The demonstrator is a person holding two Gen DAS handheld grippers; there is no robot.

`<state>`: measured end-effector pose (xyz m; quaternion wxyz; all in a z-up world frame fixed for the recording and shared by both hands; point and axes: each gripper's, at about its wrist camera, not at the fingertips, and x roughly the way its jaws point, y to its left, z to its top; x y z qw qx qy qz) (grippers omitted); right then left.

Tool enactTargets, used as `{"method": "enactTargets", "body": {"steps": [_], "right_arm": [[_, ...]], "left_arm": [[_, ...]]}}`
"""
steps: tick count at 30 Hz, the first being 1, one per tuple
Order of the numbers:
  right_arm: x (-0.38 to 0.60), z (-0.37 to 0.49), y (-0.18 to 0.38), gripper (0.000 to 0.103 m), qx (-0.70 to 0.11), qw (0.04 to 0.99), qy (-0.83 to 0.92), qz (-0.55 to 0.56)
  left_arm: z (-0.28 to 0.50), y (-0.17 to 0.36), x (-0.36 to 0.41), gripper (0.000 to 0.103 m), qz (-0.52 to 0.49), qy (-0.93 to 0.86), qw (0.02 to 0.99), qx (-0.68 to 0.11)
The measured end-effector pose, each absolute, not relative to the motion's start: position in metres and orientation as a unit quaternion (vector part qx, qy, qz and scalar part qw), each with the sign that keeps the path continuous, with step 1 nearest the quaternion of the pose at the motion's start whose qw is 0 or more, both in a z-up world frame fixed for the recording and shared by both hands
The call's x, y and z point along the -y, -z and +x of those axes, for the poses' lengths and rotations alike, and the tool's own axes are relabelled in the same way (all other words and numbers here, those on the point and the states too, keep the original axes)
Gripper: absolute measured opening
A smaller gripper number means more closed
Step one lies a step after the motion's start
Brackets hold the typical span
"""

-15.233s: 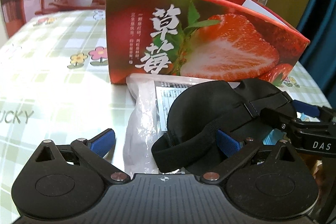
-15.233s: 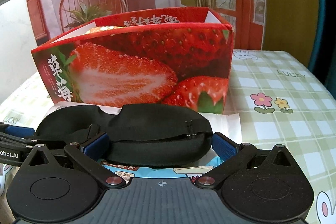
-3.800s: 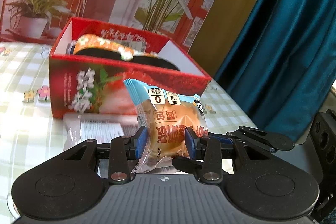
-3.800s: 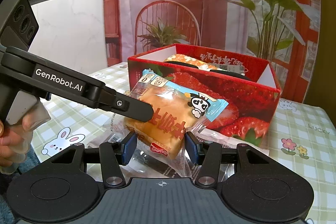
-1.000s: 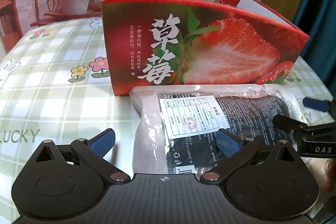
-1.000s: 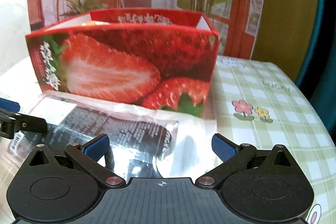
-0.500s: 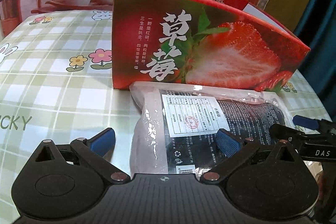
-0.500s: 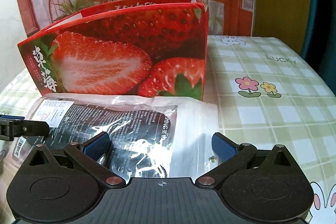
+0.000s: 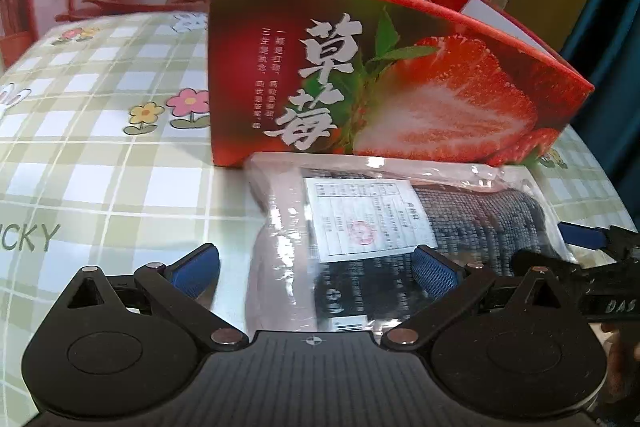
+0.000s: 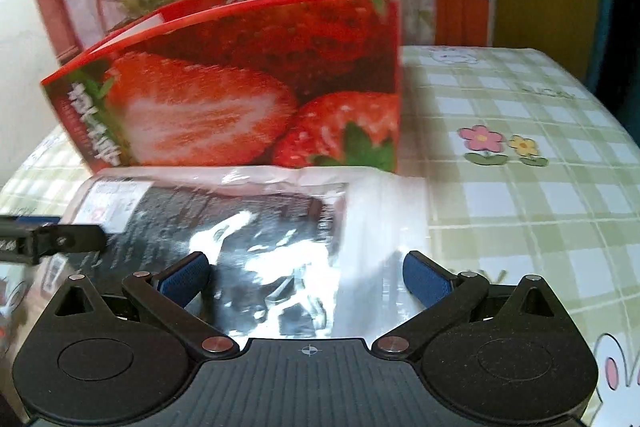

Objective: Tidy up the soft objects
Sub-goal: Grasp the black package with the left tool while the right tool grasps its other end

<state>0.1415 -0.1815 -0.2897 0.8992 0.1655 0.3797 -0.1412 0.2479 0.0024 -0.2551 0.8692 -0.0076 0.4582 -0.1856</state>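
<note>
My left claw [image 9: 316, 267] is spread wide and holds nothing; its blue pads [image 9: 434, 267] stand low at the near left end of the clear plastic bag with dark knitted fabric and a white label inside [image 9: 400, 227]. My right claw [image 10: 306, 275] is wide apart too, empty, with its fingers on both sides of the right end of the same bag [image 10: 240, 227]. The bag lies flat on the green checked tablecloth with flowers [image 9: 100, 155], just in front of the red cardboard box printed with strawberries [image 9: 400, 87]. Something orange shows over the rim of the box, but I cannot tell what it is.
</note>
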Motion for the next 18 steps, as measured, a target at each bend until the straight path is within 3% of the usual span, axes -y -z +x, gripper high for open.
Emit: {"method": "enactTargets", "body": {"steps": [5, 8, 10, 13, 17, 18], "right_arm": [[0.164, 0.149, 0.285, 0.098, -0.395, 0.902, 0.077, 0.154], [0.157, 0.15, 0.28, 0.093, -0.396, 0.904, 0.074, 0.142], [0.161, 0.148, 0.277, 0.082, -0.393, 0.903, 0.078, 0.155], [0.172, 0.142, 0.271, 0.068, -0.384, 0.9, 0.082, 0.189], [0.175, 0.137, 0.267, 0.064, -0.38, 0.901, 0.082, 0.192], [0.175, 0.134, 0.267, 0.061, -0.379, 0.901, 0.084, 0.192]], "left_arm": [[0.246, 0.251, -0.003, 0.096, -0.026, 0.227, 0.852, -0.47], [0.243, 0.246, -0.011, 0.077, -0.031, 0.23, 0.853, -0.467], [0.243, 0.244, -0.019, 0.066, -0.04, 0.232, 0.851, -0.469], [0.24, 0.242, -0.028, 0.063, -0.05, 0.239, 0.847, -0.472], [0.231, 0.245, -0.03, 0.062, -0.054, 0.246, 0.847, -0.469], [0.23, 0.245, -0.032, 0.058, -0.06, 0.244, 0.848, -0.467]]}}
